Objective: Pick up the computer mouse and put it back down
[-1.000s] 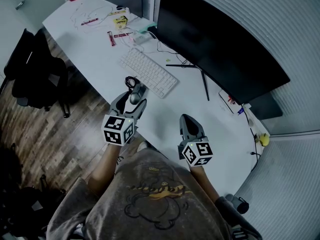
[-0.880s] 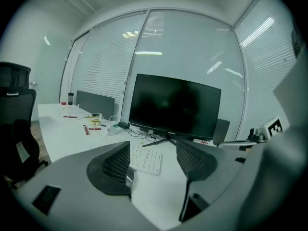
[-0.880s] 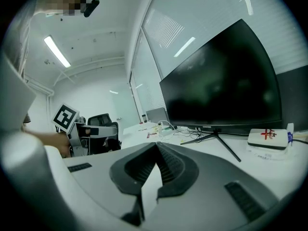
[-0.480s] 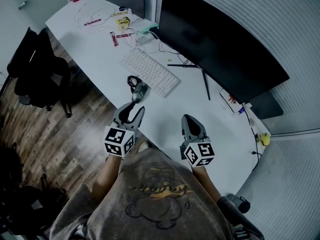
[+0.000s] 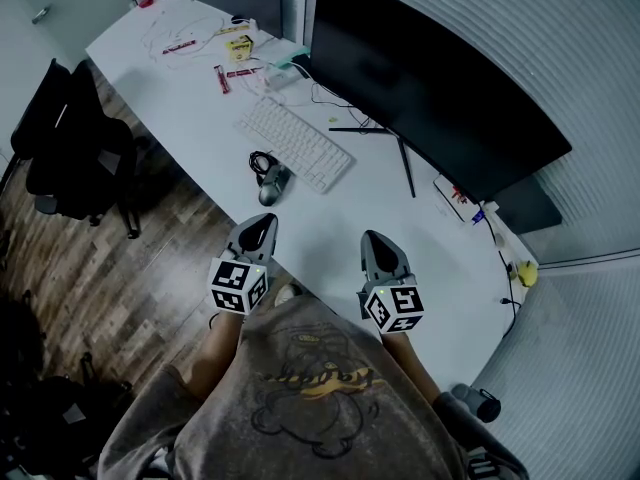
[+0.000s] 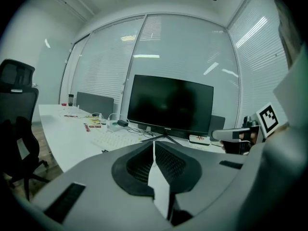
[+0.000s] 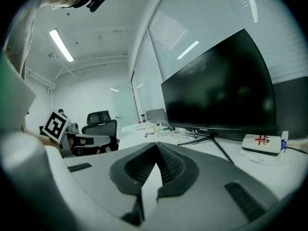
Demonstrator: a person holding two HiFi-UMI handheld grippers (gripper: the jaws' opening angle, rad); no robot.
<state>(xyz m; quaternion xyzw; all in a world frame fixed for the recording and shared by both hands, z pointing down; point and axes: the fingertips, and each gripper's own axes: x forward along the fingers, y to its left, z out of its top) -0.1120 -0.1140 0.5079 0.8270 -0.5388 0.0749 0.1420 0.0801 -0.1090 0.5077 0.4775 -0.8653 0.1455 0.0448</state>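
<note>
The dark computer mouse (image 5: 270, 183) lies on the white desk (image 5: 330, 218) beside the keyboard's near end, its coiled cable next to it. My left gripper (image 5: 258, 230) sits a short way nearer the desk's edge than the mouse, apart from it. Its jaws have just been closing and now meet with nothing between them (image 6: 153, 141). My right gripper (image 5: 375, 243) rests to the right over the desk, shut and empty (image 7: 156, 143). In both gripper views the mouse is hidden.
A white keyboard (image 5: 295, 145) lies beyond the mouse, in front of a large dark monitor (image 5: 430, 78) on a thin stand. Small items and cables (image 5: 235, 48) clutter the desk's far end. A black office chair (image 5: 70, 138) stands left, on the wood floor.
The left gripper has drawn back from the mouse toward the person and its jaws have gone from wide open to shut. The mouse stays on the desk. The right gripper has kept still.
</note>
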